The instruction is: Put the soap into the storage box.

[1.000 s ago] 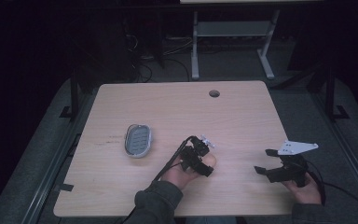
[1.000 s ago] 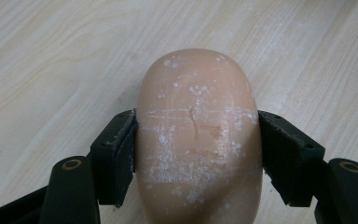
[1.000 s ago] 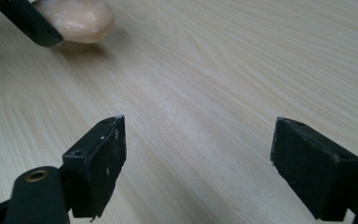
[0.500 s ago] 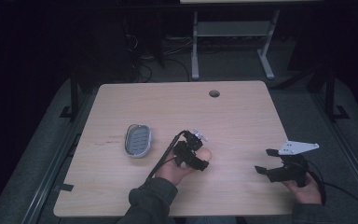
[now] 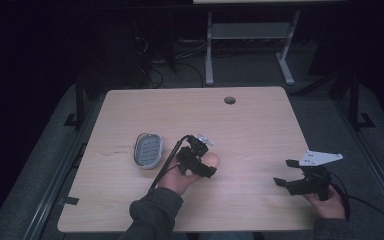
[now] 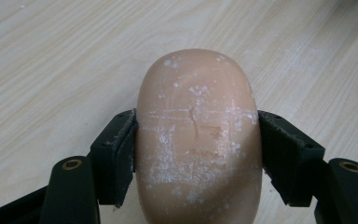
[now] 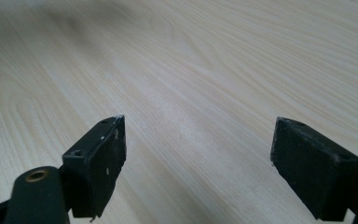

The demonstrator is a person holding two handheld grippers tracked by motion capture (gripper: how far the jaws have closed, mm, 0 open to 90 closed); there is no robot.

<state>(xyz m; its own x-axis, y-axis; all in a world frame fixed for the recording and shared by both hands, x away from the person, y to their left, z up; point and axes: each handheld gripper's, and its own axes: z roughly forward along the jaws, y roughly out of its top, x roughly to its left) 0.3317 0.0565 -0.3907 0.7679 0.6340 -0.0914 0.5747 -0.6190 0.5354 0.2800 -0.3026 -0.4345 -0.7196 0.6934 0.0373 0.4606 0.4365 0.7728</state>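
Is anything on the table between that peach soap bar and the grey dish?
Nothing visible. The left gripper is shut on the soap bar, and bare table wood separates it from the soap dish.

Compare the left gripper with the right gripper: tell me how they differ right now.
The left gripper is shut on the peach-coloured soap bar, its jaws pressed against both sides; the right gripper stands open with nothing but bare table between its jaws. The left gripper sits mid-table beside the grey soap dish; the right gripper hangs near the right edge. Both have black jaws.
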